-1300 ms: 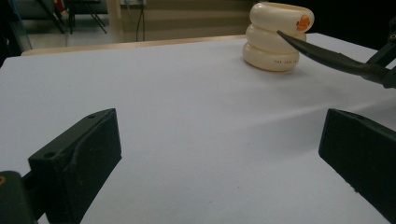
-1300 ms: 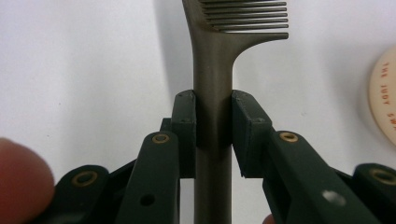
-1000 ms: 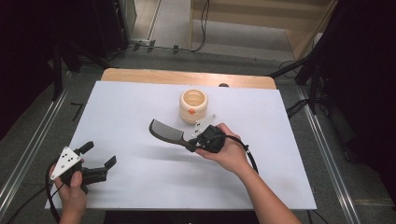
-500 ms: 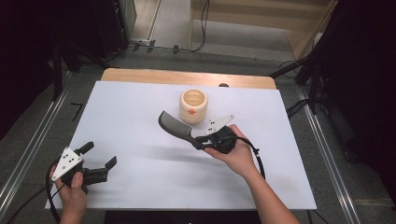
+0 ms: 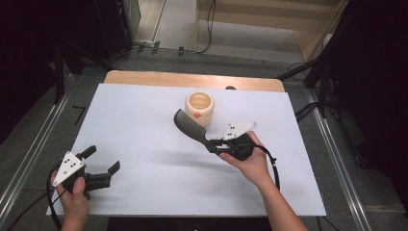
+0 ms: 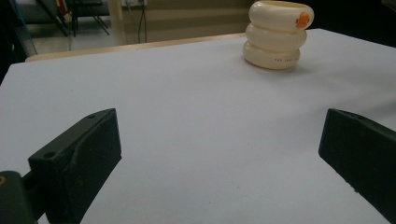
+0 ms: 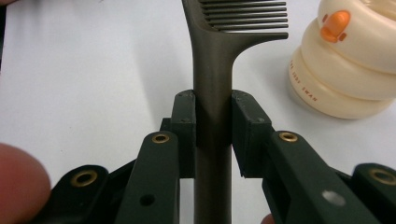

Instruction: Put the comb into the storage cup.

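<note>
**Comb held above the counter beside the cup**

High view. The right hand (image 5: 250, 161) reaches in from the lower right, forearm angled up and to the left, and grasps the right hand-held gripper (image 5: 211, 143) from behind with its grey plate on top. The gripper points up and to the left, roughly level with the counter (image 5: 144, 125). Its jaws are clamped on the handle of a dark comb (image 5: 190, 126), which extends beyond them so that its toothed head lies just beside the cream cup (image 5: 199, 107); whether the two touch cannot be told. A soft shadow lies on the counter below and left of the comb.

Right gripper view. Both pads press on opposite sides of the comb (image 7: 219, 56) handle, which runs straight up between them; the teeth point to the right in this view, toward the ringed cup (image 7: 348, 60) with its orange mark.

The left hand (image 5: 74, 192) sits at the counter's near left corner, wrapped around the left hand-held gripper (image 5: 103, 161), which points to the right. Left gripper view: the jaws stand wide apart with nothing between them, just above the white counter (image 6: 187, 116), facing the cup (image 6: 278, 35) well beyond.
</note>
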Motion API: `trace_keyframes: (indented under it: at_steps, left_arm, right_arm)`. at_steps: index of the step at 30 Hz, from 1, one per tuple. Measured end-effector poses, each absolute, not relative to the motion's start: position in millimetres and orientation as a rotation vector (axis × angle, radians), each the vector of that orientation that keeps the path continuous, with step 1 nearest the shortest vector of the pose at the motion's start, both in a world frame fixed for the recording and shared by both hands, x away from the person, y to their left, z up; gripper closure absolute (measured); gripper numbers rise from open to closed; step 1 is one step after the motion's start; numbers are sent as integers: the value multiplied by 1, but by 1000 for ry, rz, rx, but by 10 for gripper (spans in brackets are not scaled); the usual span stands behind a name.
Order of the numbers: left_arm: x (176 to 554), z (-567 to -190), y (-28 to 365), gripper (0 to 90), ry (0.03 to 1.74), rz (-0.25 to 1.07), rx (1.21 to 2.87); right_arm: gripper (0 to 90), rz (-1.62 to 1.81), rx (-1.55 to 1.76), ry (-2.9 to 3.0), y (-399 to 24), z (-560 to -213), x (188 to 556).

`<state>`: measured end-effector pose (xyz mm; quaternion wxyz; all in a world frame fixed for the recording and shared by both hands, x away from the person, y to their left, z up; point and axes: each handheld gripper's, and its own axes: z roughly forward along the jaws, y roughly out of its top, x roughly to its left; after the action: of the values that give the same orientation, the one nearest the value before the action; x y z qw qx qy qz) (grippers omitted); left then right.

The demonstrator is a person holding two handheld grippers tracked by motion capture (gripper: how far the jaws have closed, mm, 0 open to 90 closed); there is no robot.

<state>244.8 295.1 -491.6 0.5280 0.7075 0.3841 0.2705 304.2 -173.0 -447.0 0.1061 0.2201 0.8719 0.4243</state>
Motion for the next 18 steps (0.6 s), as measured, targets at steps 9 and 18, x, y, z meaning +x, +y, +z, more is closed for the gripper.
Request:
trace_keyframes:
  at_steps: [9,18]
  left_arm:
    - [240,-480,276,0,893,683,1709]
    - [240,-469,252,0,842,645,1718]
  right_arm:
    - [707,1369,704,2475,-191,-453,295]
    - [706,1415,734,2406,-207,-460,284]
